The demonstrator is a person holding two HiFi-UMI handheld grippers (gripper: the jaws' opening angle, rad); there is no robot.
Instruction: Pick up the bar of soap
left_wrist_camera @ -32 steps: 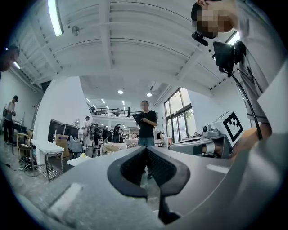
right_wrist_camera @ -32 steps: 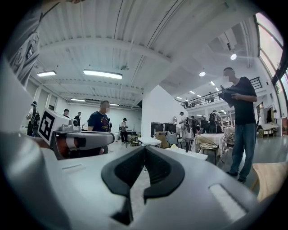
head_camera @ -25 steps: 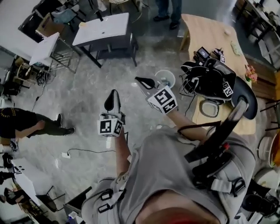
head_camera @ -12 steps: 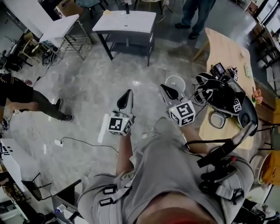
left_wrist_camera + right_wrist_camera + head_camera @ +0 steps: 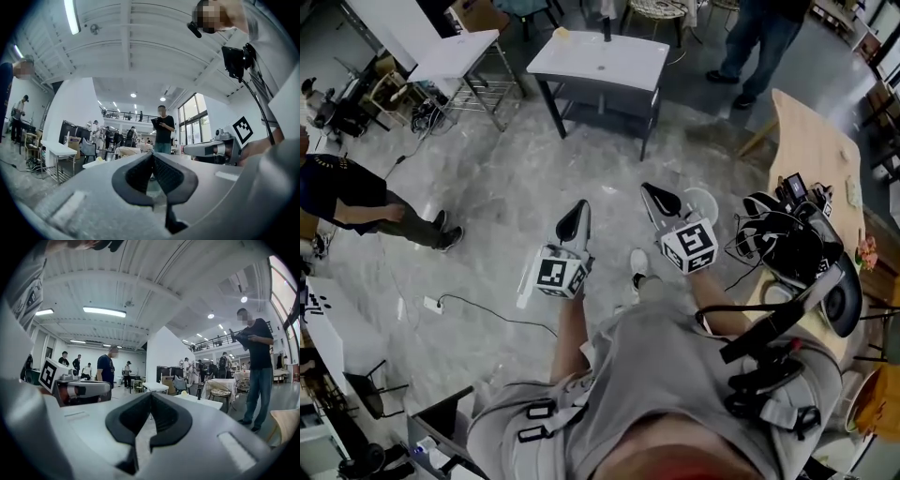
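I hold both grippers level over the grey floor, well short of a white basin stand (image 5: pixel 600 58) at the top of the head view. A small pale yellow lump (image 5: pixel 562 33) lies on the stand's far left corner; it may be the soap, but it is too small to be sure. It also shows in the right gripper view as a yellow lump (image 5: pixel 184 393). My left gripper (image 5: pixel 575 217) is shut with nothing in it, its pads meeting in the left gripper view (image 5: pixel 153 159). My right gripper (image 5: pixel 654 197) (image 5: pixel 151 401) is shut and empty too.
A white folding table (image 5: pixel 457 54) stands left of the basin stand. One person (image 5: pixel 764 37) stands beyond it at the right, another person (image 5: pixel 356 202) at the left edge. A wooden table (image 5: pixel 811 131) with black gear (image 5: pixel 787 248) is on my right. A cable (image 5: pixel 478 305) crosses the floor.
The basin stand and folding table have slid down and closer in the head view as I walk toward them. Both grippers stay shut and level, carried forward side by side.
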